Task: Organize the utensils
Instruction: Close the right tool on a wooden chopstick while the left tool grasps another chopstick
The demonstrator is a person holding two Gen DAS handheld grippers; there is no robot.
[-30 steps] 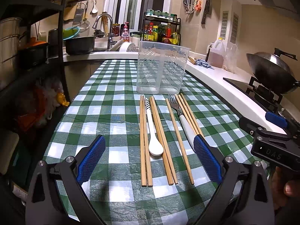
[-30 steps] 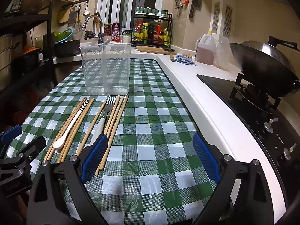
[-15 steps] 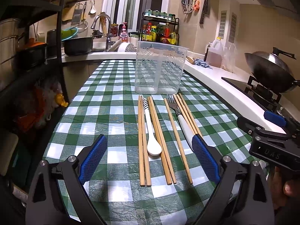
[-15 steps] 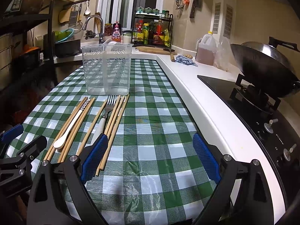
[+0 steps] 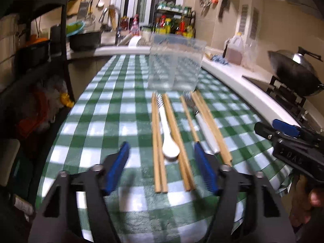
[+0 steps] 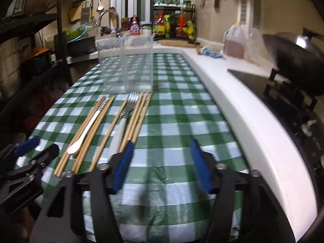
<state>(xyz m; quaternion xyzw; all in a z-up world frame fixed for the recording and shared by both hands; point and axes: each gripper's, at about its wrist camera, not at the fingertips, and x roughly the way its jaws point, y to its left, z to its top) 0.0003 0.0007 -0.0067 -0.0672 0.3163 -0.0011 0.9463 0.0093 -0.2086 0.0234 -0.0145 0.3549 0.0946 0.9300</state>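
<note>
Several wooden chopsticks [image 5: 157,133] lie side by side on the green checked tablecloth [image 5: 105,121]. Among them are a white spoon [image 5: 170,149] with a striped handle and a white-handled fork [image 5: 205,127]. A clear plastic divided container [image 5: 176,64] stands just behind them. My left gripper [image 5: 161,147] hovers over the near ends of the left chopsticks and the spoon. Its jaws are closing and the pads press on nothing. My right gripper [image 6: 162,143] is to the right of the row, its left fingertip [image 6: 129,147] by the rightmost chopsticks [image 6: 139,113]. Its jaws are closing over bare cloth.
A white counter edge [image 6: 232,109] runs along the table's right side, with a black hob [image 6: 263,85] and a wok [image 6: 293,54] beyond it. An oil jug [image 5: 233,49], a spice rack [image 5: 174,24] and a sink tap [image 5: 110,14] stand at the back. Black shelving [image 5: 40,46] fills the left.
Both grippers' jaws have narrowed from wide open to about half. The two views have tipped slightly and are blurred. The utensils and the container have not moved.
</note>
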